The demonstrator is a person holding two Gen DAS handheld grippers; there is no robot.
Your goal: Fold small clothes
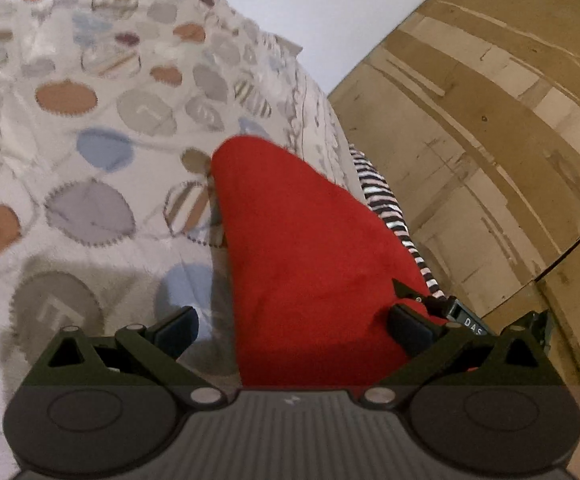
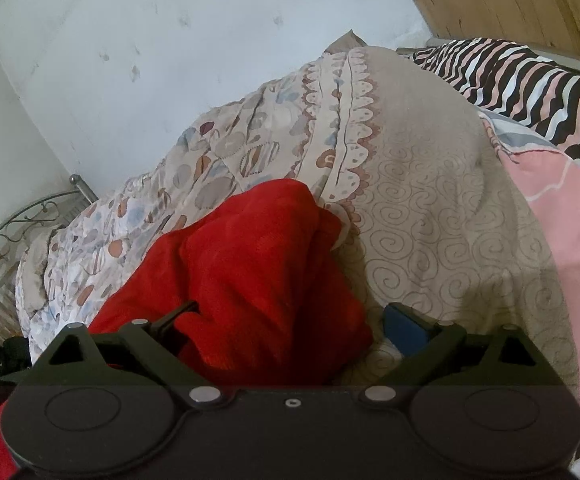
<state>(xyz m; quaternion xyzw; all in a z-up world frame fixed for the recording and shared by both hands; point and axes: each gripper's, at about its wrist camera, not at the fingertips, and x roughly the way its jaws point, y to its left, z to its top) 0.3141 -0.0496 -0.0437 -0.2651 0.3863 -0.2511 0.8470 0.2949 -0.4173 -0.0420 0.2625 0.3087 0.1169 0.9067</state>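
Note:
A small red garment (image 1: 301, 248) lies on the patterned bedspread (image 1: 90, 128) and runs forward between the fingers of my left gripper (image 1: 293, 326). The jaws stand wide apart and do not pinch the cloth. In the right wrist view the same red garment (image 2: 250, 272) is bunched in folds between the fingers of my right gripper (image 2: 290, 322), which is also open; its left finger lies against the cloth, its blue-padded right finger (image 2: 403, 326) is clear of it.
A black, white and pink striped cloth (image 2: 529, 80) lies at the bed's far side, also seen in the left view (image 1: 385, 204). A pink cloth (image 2: 561, 216) lies at right. A wooden wall (image 1: 489, 120), a white wall (image 2: 170, 60) and a metal bed frame (image 2: 14, 224) border the bed.

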